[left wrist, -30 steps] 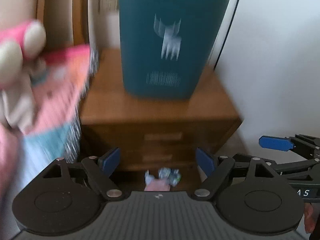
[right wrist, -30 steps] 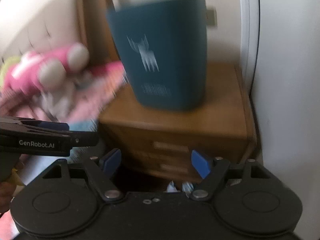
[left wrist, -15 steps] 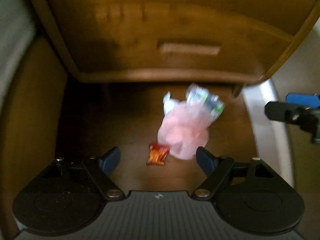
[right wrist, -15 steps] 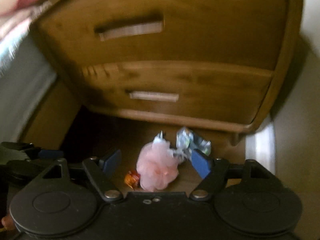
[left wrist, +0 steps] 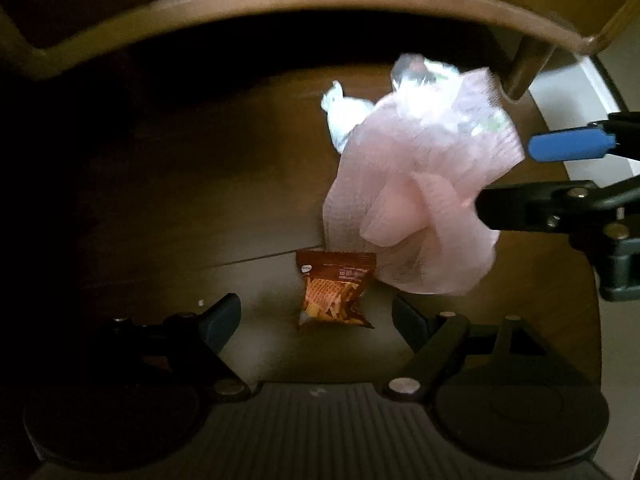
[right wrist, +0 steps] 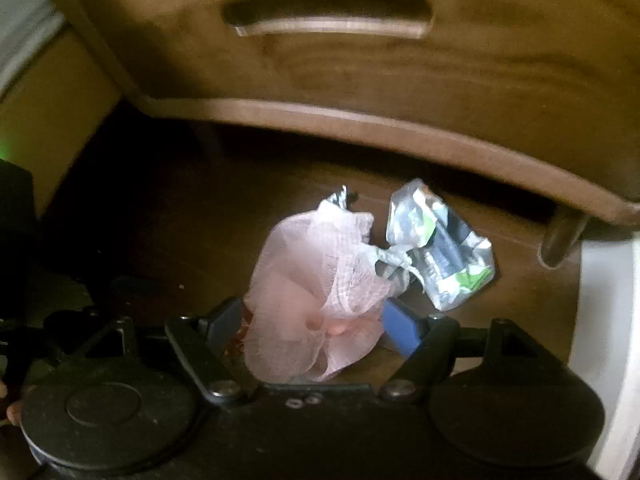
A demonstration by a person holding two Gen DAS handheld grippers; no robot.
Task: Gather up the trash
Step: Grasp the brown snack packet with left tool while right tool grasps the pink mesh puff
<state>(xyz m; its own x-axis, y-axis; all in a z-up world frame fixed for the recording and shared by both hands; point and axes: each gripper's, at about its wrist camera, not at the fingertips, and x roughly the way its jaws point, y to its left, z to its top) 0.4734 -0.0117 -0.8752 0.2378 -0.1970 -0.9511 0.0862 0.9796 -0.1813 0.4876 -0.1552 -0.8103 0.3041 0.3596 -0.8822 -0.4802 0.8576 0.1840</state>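
Trash lies on the dark wooden floor in front of a nightstand. A crumpled pink net wrap [left wrist: 416,196] [right wrist: 316,296] is the biggest piece. A small orange-brown snack packet [left wrist: 334,290] lies flat beside it. A crumpled silver-green foil wrapper [right wrist: 440,248] [left wrist: 344,110] sits behind the pink wrap. My left gripper [left wrist: 316,316] is open, low over the floor, with the snack packet between its fingers and no contact visible. My right gripper [right wrist: 314,324] is open around the near part of the pink wrap, and shows from the side at the right edge of the left wrist view [left wrist: 532,176].
The wooden nightstand [right wrist: 360,72] overhangs the trash, with a drawer handle [right wrist: 328,26] and a short leg [right wrist: 560,240] [left wrist: 524,68] at the right. A white baseboard [right wrist: 604,280] runs along the right. The space under the nightstand is dark.
Both grippers have dropped from the height of the nightstand top, where a blue bin stood, down to the floor. The trash now fills the views. Both stayed open.
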